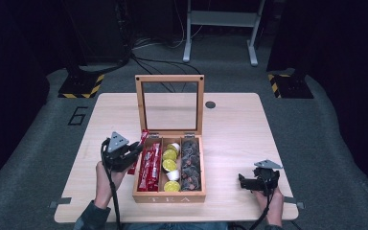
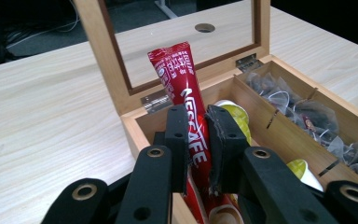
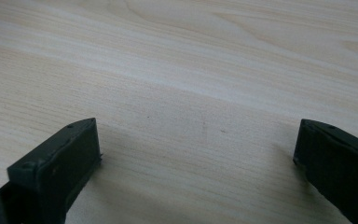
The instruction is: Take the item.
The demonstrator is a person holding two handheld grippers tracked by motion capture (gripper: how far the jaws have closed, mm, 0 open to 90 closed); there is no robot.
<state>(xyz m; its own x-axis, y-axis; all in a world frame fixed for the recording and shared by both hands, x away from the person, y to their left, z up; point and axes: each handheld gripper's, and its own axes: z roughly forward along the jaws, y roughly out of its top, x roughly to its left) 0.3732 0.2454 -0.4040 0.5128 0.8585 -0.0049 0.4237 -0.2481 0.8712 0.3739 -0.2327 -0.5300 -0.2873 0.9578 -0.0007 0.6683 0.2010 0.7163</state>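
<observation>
Left gripper [image 2: 198,135]: jaws clamped on Nescafé stick [image 2: 182,88], held above tea box [image 1: 170,197], apparently for lifting out.
Right gripper [image 3: 196,154]: jaws wide, empty, parked over table [image 3: 191,56].

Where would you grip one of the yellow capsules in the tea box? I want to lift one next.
Probably by its round sides, from straight above. The yellow capsules lie in the middle compartment of the box with dividers close on both sides, so a level approach looks blocked. The open right gripper is free; the left gripper holds a red sachet.
</observation>
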